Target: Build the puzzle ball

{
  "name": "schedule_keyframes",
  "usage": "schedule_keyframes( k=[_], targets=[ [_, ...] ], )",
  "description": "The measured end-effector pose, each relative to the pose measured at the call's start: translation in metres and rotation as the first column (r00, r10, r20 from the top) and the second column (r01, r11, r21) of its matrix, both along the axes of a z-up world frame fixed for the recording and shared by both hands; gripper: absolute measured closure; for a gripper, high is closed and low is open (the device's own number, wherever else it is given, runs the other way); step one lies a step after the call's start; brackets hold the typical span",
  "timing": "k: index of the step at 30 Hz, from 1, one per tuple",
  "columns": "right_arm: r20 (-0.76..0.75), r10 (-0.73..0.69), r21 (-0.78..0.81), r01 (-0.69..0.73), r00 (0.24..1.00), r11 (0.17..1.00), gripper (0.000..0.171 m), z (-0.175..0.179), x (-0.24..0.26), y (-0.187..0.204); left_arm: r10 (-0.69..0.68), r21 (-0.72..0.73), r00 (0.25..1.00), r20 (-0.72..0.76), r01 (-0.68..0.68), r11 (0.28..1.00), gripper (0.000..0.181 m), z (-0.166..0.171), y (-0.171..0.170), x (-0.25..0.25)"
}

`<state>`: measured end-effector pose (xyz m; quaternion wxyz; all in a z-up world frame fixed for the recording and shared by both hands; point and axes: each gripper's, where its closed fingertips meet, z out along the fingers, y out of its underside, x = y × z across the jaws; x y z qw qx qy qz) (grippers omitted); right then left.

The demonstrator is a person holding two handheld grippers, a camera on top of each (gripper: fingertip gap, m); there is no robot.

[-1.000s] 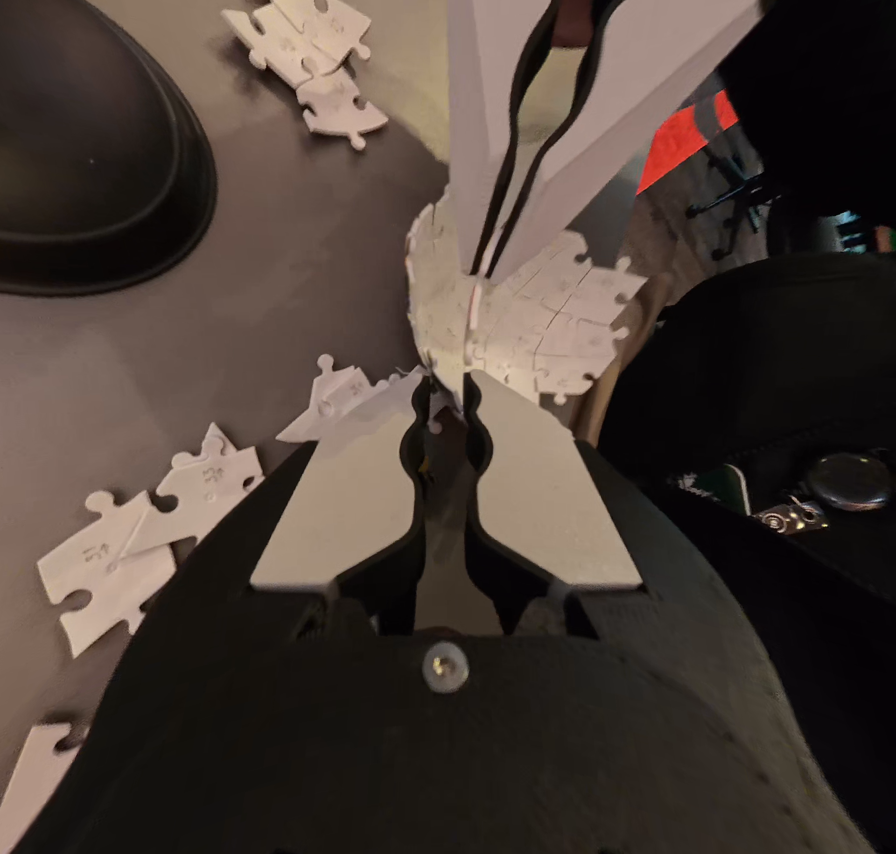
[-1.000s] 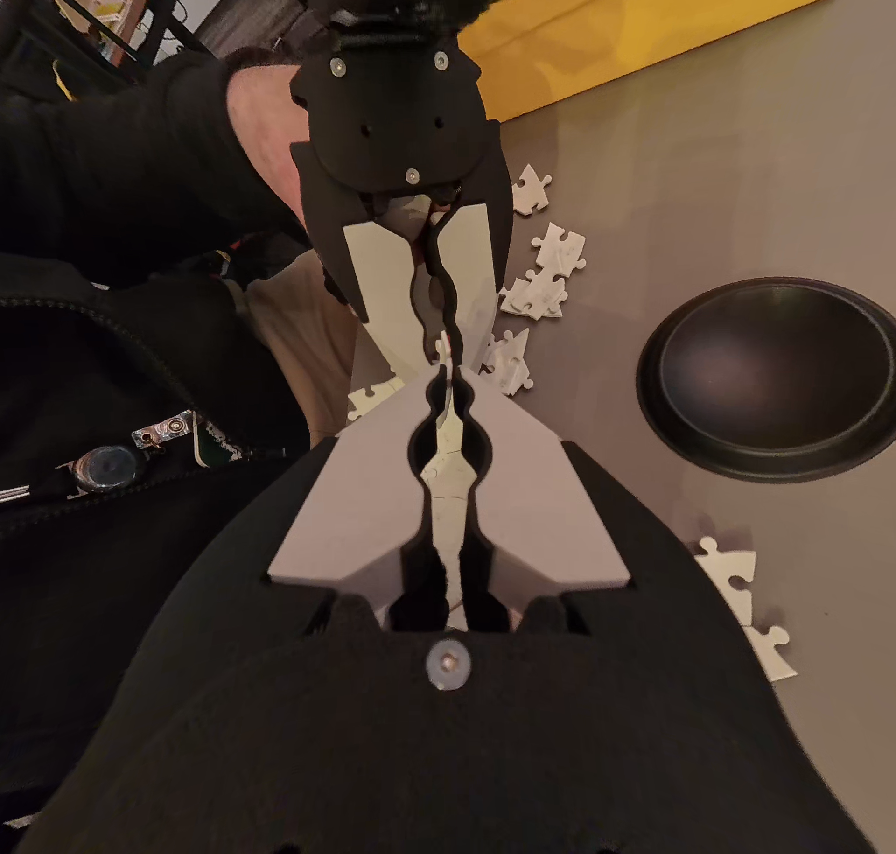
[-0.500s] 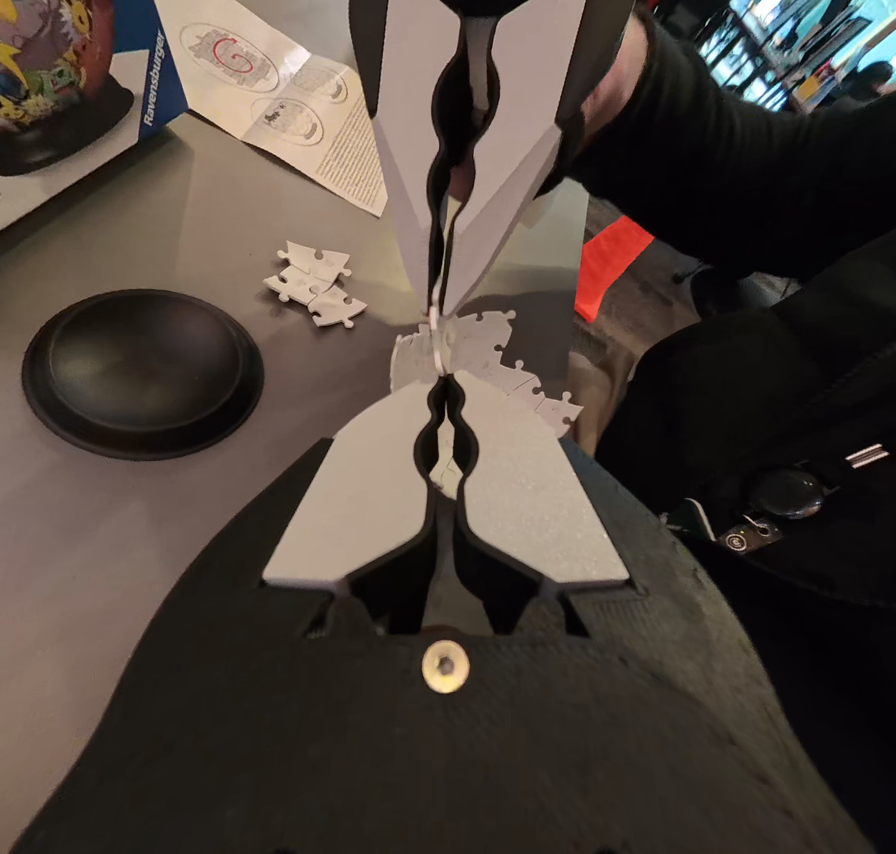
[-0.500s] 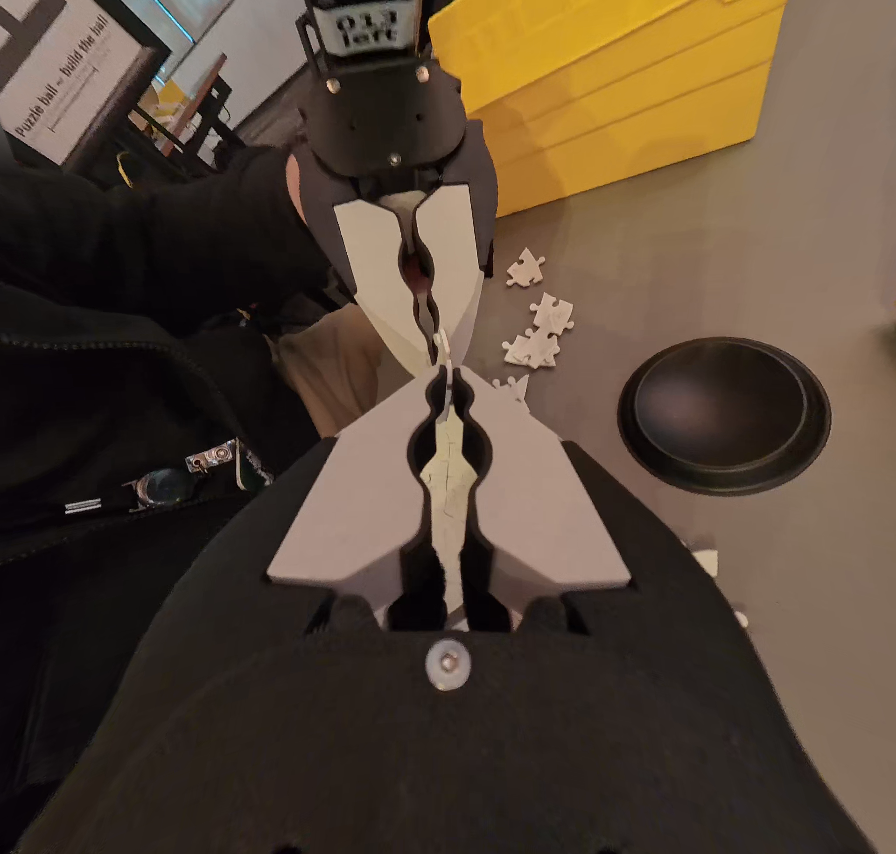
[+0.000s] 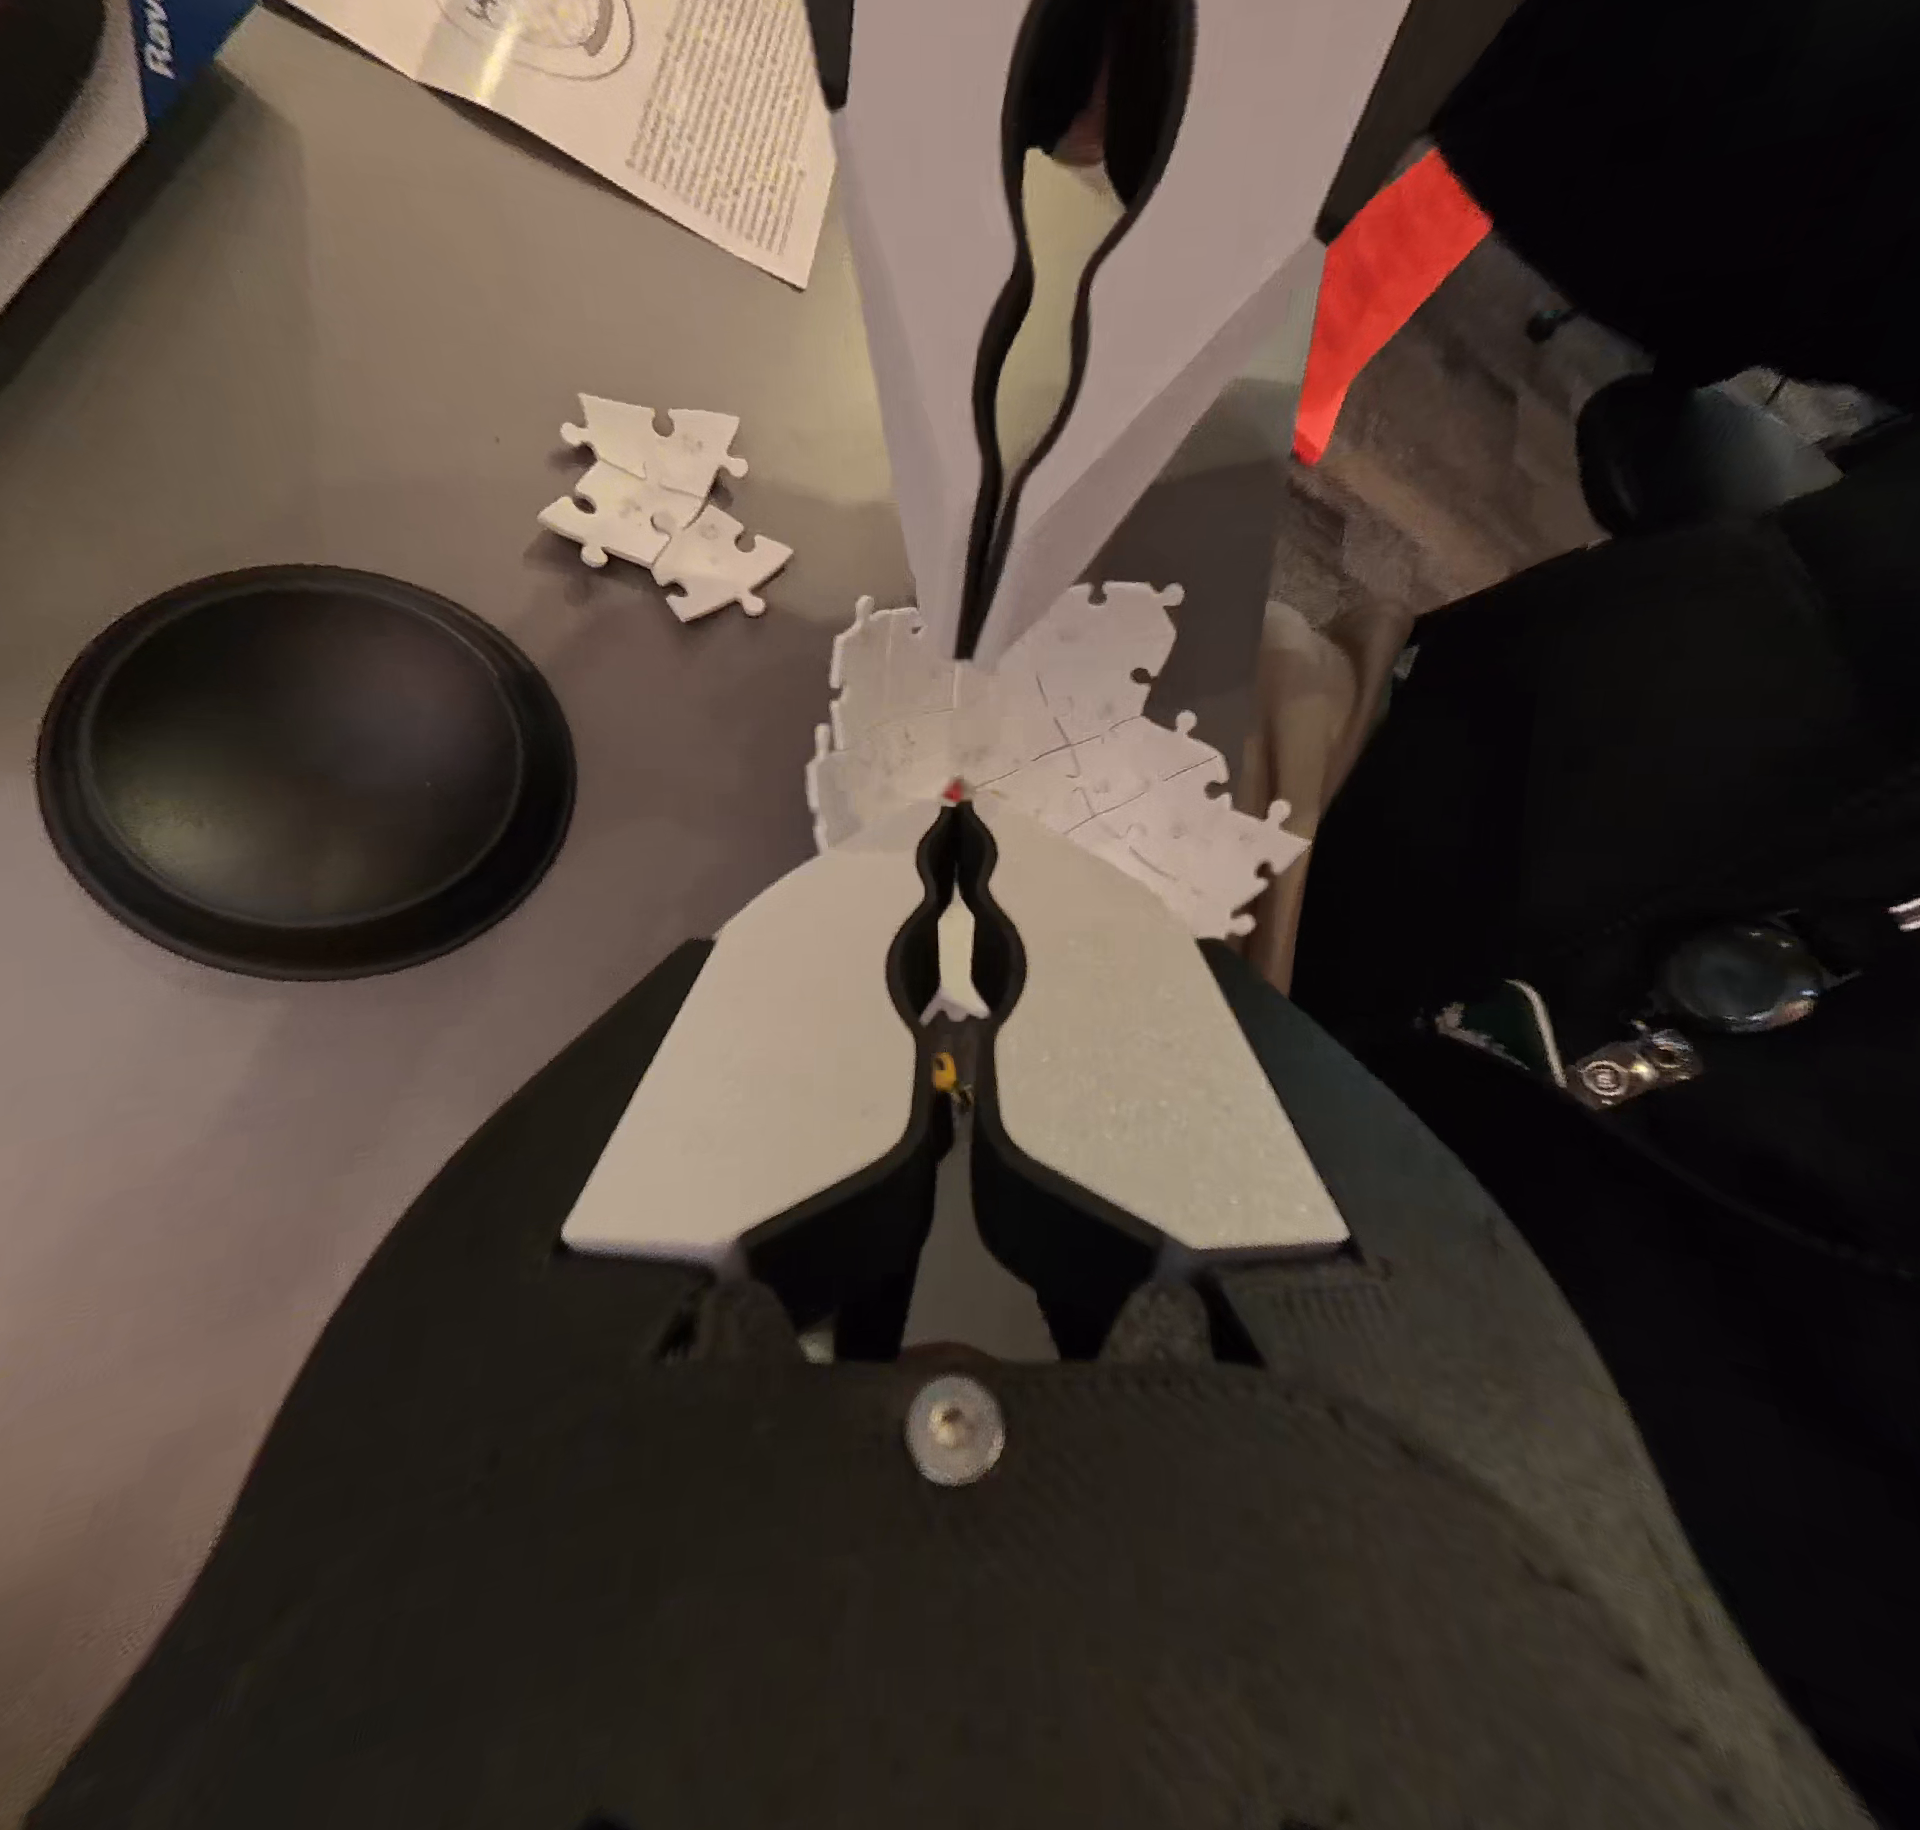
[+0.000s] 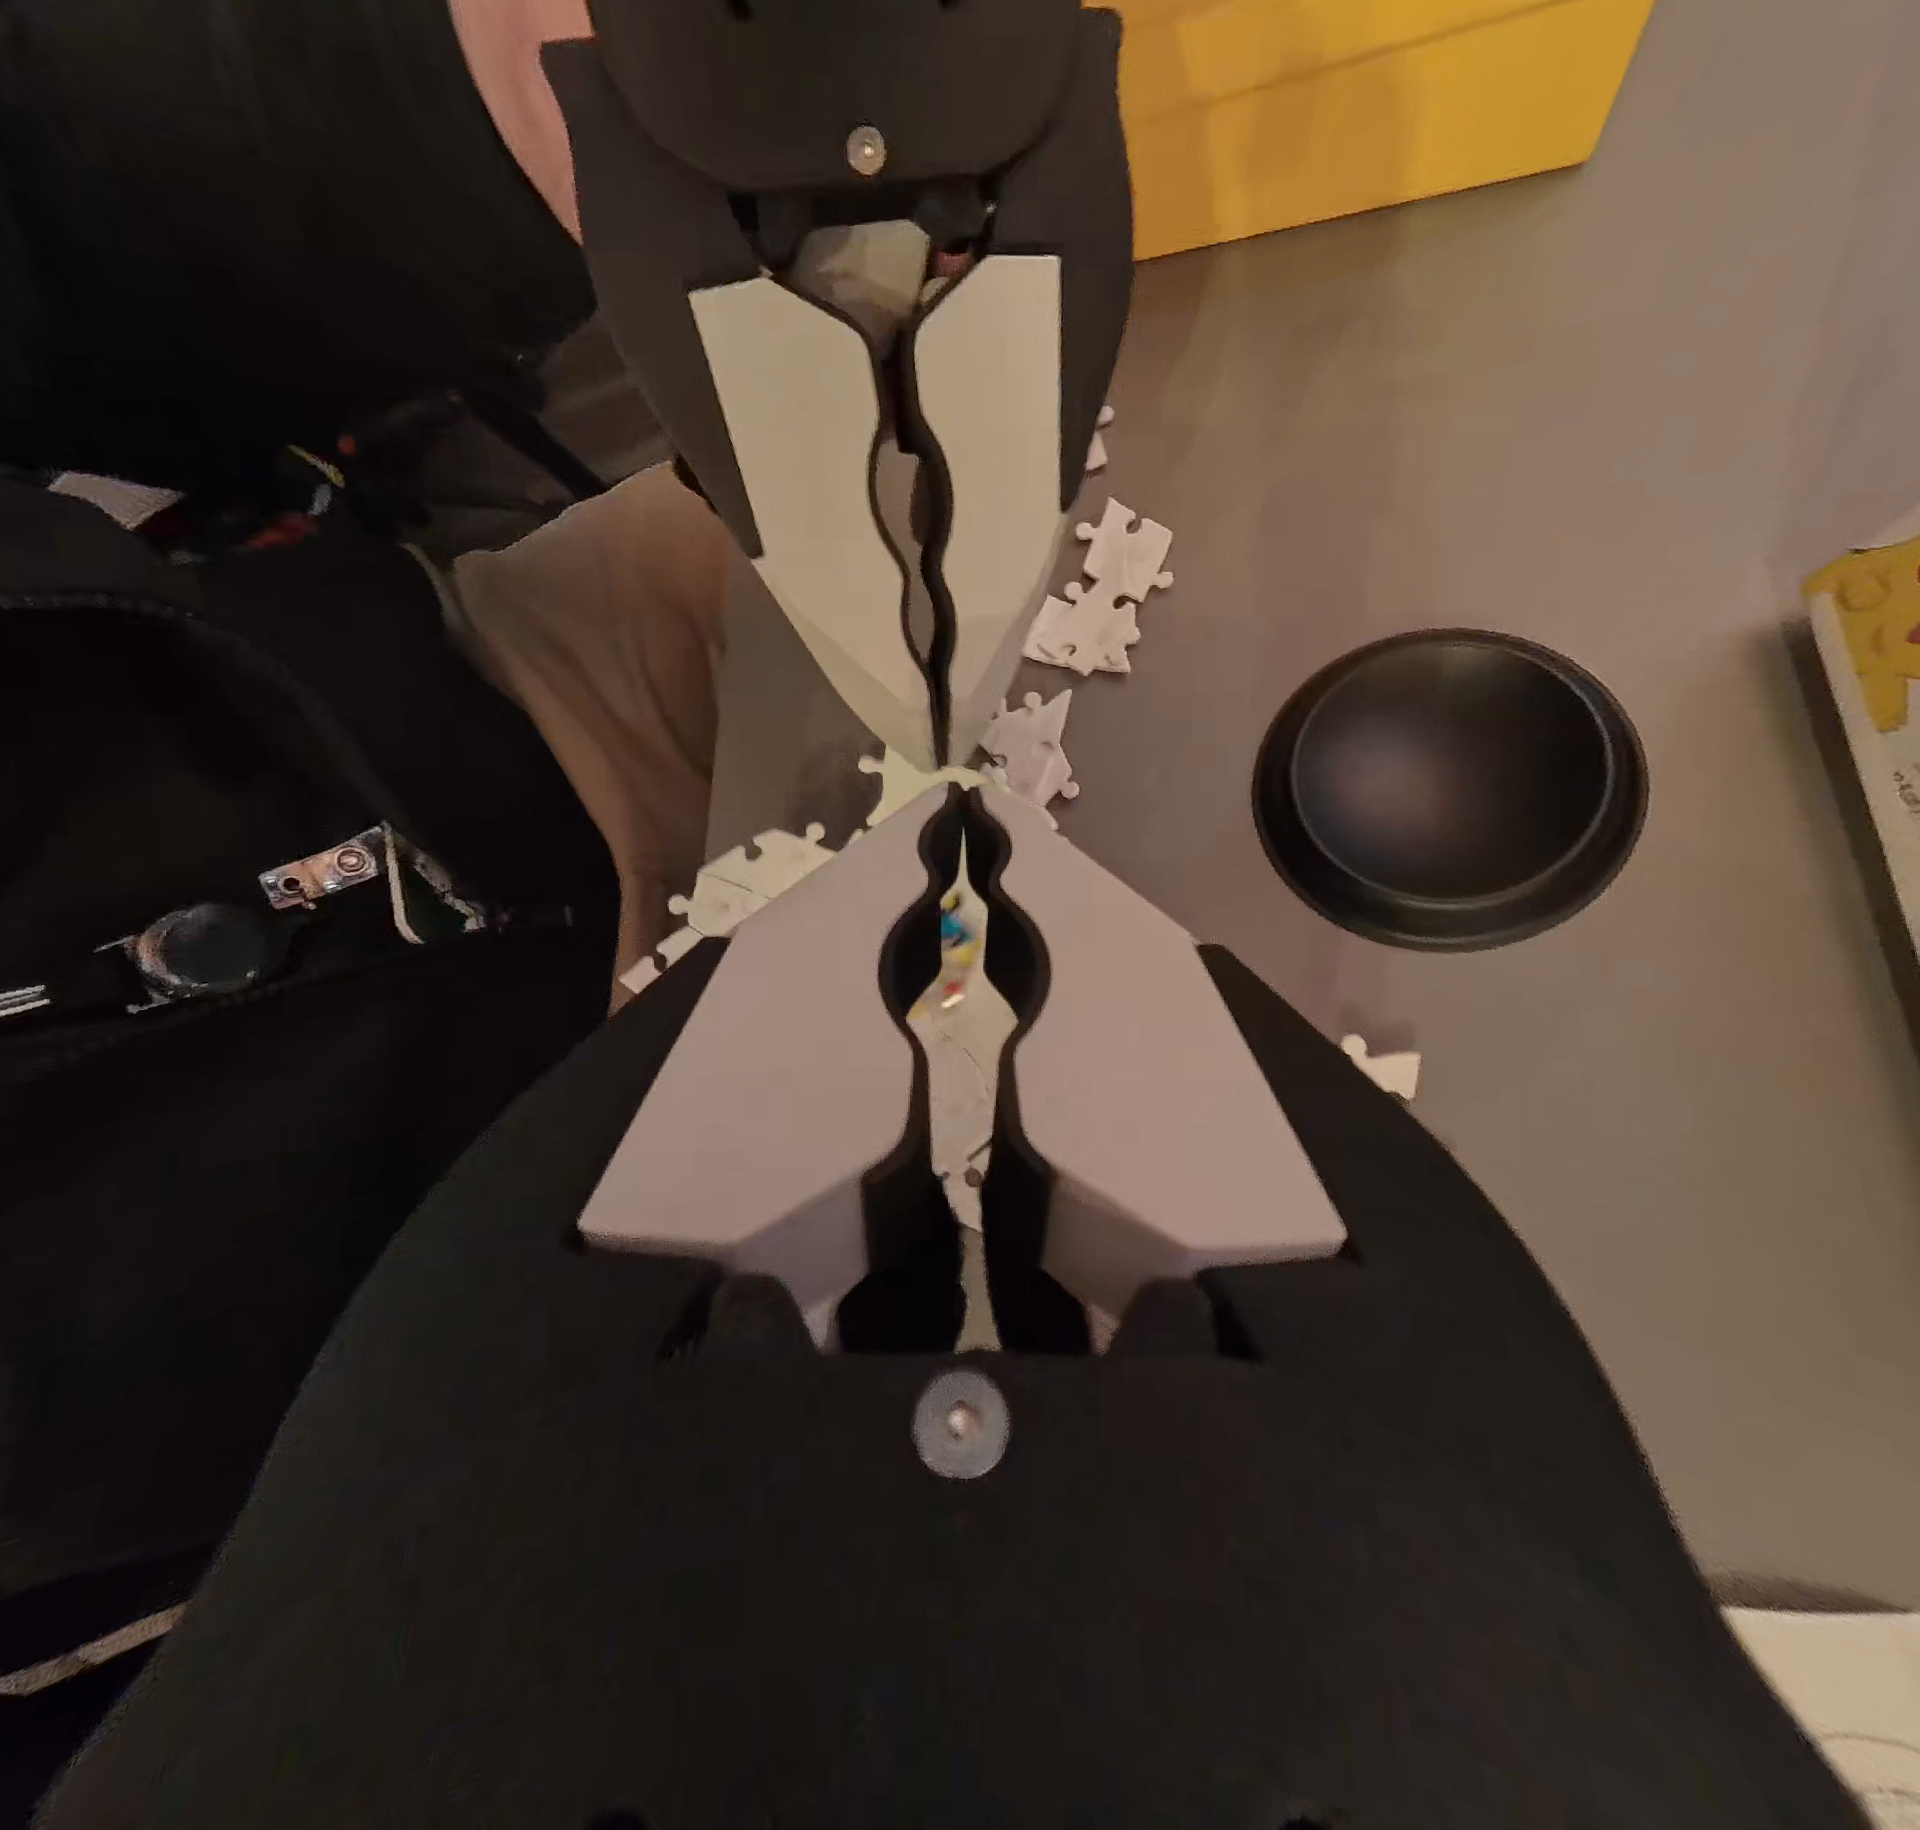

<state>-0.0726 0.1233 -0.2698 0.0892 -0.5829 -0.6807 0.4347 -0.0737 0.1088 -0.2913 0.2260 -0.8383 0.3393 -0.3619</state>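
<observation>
A curved section of joined white puzzle pieces [image 5: 1101, 741] hangs in the air above the grey table [image 5: 416, 378], white backs showing. My left gripper [image 5: 956, 816] is shut on its near edge. My right gripper [image 5: 971, 637] comes in from the top, shut on the far edge, tip to tip with the left. In the right wrist view my right gripper [image 6: 956, 806] is shut with the section [image 6: 956, 1063] edge-on between its fingers, some colour showing. The left gripper [image 6: 940, 741] faces it from above. A black round stand [image 5: 301, 772] sits on the table to the left.
A cluster of loose joined pieces [image 5: 665, 507] lies past the stand, with more pieces [image 6: 1107, 585] beside the left gripper. A printed instruction sheet [image 5: 623, 45] and a blue box corner [image 5: 166, 24] lie at the back. A yellow bin [image 6: 1351, 66] stands behind. The person's dark jacket [image 5: 1610, 845] is on the right.
Both grippers stay shut on the section, tip to tip. They have drawn closer together and tilted down toward the table, so the section and the stand look larger in the left wrist view.
</observation>
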Motion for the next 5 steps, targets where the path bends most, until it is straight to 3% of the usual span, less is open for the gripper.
schedule_keyframes(
  k=[5],
  targets=[
    [0.061, 0.041, 0.024, -0.043, 0.997, 0.999, 0.171, -0.012, 0.019, -0.012, 0.014, 0.008, 1.0, -0.028, -0.014, 1.0, 0.179, -0.007, -0.014, -0.006]
  ],
)
